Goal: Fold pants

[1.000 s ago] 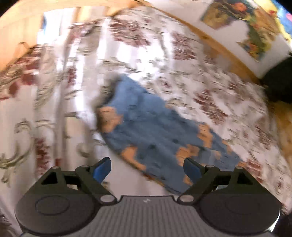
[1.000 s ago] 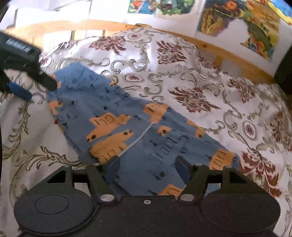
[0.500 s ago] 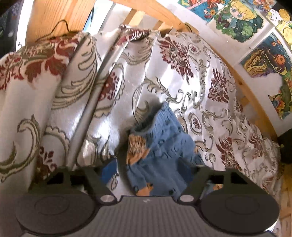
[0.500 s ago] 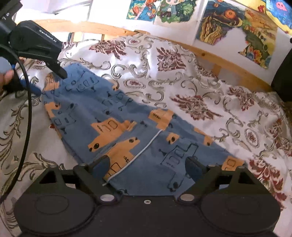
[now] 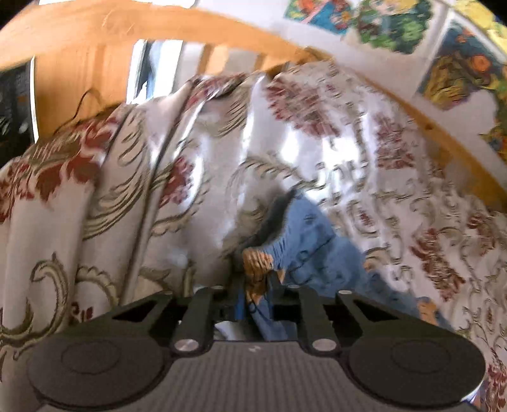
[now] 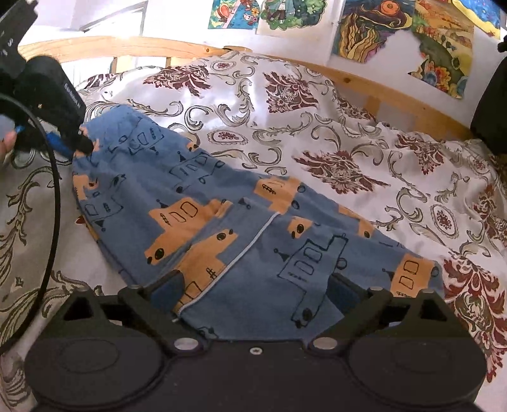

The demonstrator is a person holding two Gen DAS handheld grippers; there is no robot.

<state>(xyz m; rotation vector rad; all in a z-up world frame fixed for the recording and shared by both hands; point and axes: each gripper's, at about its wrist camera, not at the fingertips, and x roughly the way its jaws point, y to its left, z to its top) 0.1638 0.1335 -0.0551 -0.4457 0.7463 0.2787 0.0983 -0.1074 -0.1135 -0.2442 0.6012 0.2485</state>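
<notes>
Left gripper pinches the pants at the waistband; right gripper spread wide over the leg end.
Thin bite, seemingly; a tug could slip it, or drag the pants askew on the slick bedspread.

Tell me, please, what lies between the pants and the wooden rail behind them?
Only the patterned bedspread lies between the pants and the rail; the right wrist view shows it.

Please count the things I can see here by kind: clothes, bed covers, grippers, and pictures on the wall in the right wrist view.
Pants: 1
Patterned bed cover: 1
Grippers: 2, the left gripper and the right gripper
Wall pictures: at least 4, partly cut off by the frame, for example this one
Total: at least 8
</notes>
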